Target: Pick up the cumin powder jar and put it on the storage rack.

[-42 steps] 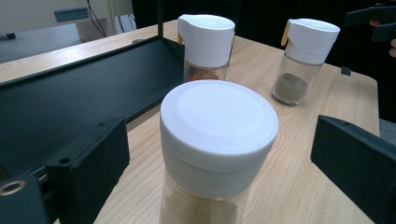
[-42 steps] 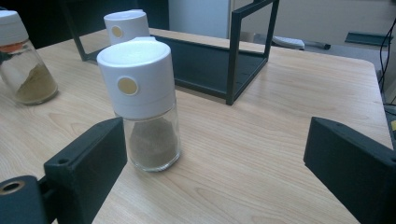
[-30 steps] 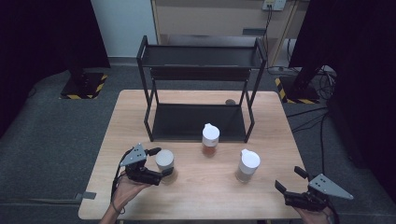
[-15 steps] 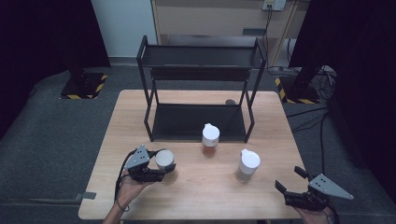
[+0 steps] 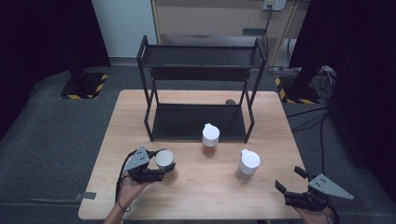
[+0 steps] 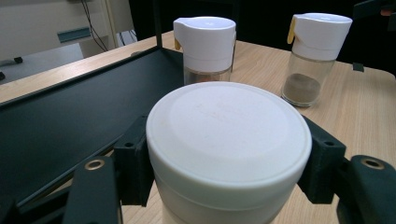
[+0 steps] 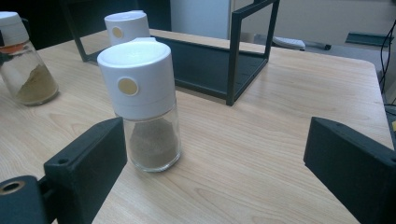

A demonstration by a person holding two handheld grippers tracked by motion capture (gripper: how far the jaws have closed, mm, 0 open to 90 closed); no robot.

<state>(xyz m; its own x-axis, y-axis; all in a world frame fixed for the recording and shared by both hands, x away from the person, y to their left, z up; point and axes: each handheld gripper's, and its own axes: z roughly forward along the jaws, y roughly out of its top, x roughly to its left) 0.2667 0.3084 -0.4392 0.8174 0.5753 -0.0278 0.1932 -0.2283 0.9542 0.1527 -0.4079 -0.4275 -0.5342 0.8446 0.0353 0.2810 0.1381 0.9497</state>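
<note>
No writing can be read on three white-capped jars; the one nearest the rack's (image 5: 201,122) left post (image 5: 165,160) is clamped by the left gripper (image 5: 161,173); the right gripper's (image 5: 290,186) jaws are held apart.

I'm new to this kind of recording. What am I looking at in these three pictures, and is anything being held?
A person works at a table with a hand-held gripper in each hand. One picture looks down from above; each of the other two comes from a camera riding on one gripper. On the table stand a black rack and three white-capped jars. The left hand-held gripper has just closed on the nearest jar, below its cap. The right hand-held gripper is open; in its own view, one jar stands ahead between its jaws.
</note>
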